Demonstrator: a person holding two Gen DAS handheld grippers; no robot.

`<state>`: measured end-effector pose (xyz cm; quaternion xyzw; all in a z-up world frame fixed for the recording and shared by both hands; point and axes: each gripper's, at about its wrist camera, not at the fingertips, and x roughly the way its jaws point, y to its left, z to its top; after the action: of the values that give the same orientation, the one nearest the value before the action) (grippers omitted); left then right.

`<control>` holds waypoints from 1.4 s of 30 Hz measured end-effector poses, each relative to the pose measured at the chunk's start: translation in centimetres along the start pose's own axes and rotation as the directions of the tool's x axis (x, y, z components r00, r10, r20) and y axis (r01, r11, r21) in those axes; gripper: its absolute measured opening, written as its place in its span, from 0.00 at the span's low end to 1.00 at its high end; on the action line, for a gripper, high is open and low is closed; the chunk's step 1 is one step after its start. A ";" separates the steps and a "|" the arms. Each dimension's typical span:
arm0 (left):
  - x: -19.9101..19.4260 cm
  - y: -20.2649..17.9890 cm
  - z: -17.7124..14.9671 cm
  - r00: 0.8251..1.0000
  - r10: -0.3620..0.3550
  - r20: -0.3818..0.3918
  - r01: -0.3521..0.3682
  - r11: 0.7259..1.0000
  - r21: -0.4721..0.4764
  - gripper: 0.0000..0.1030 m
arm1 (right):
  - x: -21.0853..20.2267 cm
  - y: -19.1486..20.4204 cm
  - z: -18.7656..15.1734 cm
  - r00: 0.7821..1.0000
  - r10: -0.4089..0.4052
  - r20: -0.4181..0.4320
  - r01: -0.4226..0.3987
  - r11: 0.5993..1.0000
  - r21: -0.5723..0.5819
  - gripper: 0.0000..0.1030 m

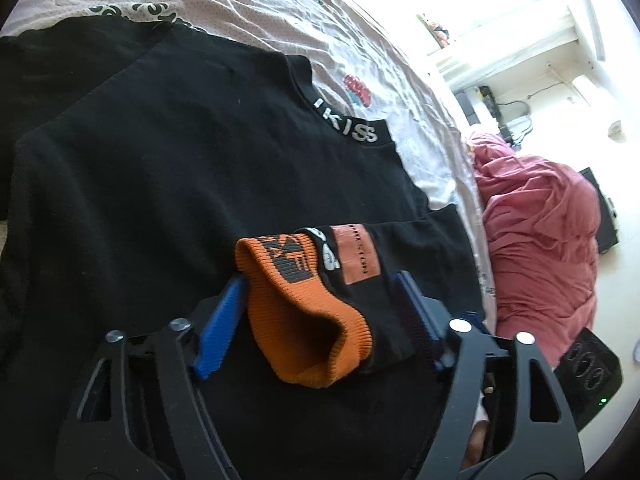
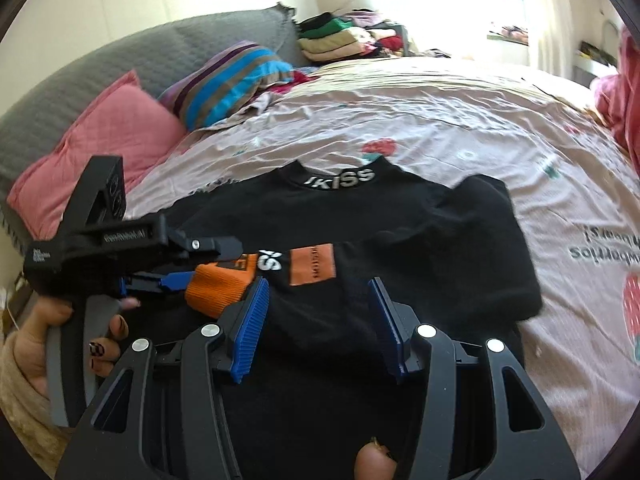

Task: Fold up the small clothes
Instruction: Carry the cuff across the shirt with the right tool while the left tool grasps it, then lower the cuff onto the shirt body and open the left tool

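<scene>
A black top (image 1: 168,152) with a "KISS" collar (image 2: 342,179) lies flat on the bed. One of its sleeves, with an orange patch (image 1: 356,254) and an orange ribbed cuff (image 1: 296,320), is laid across its body. My left gripper (image 1: 320,276) has its blue pads against both sides of that cuff, which bunches up between them. In the right wrist view the left gripper (image 2: 212,264) comes in from the left, held by a hand (image 2: 36,344). My right gripper (image 2: 318,284) stands open just above the black sleeve (image 2: 320,312), with its pads clear of the cloth.
The bed sheet (image 2: 460,120) is pink with strawberry prints. A pink pillow (image 2: 120,136), a striped pillow (image 2: 236,80) and a grey headboard (image 2: 100,60) are at the far left. Folded clothes (image 2: 332,38) are stacked behind. A red duvet heap (image 1: 540,240) lies beside the bed.
</scene>
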<state>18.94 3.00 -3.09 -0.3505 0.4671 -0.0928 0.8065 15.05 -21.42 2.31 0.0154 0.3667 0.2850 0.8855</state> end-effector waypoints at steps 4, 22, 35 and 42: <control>0.1 -0.5 0.1 1.000 0.009 0.019 -0.010 0.999 0.040 0.13 | -0.6 -1.1 -0.3 1.000 -0.013 0.004 0.013 0.999 0.039 0.48; -8.4 -6.1 5.1 0.965 0.027 0.260 -0.089 0.969 0.232 0.05 | -2.1 -3.2 -0.3 0.998 -0.054 0.012 0.052 0.994 0.091 0.48; -6.5 -1.7 4.0 0.977 0.080 0.198 -0.113 0.980 0.163 0.05 | -1.0 -3.9 0.9 0.990 -0.138 -0.023 0.139 0.986 0.088 0.48; -6.7 -0.9 3.5 0.972 0.112 0.207 -0.147 0.976 0.161 0.06 | -0.3 -3.1 1.8 0.991 -0.132 -0.011 0.132 0.989 0.066 0.48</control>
<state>18.27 7.23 3.25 -0.2542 0.3969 -0.0453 0.8808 17.61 -23.89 3.10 0.0198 0.3793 0.2135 0.9001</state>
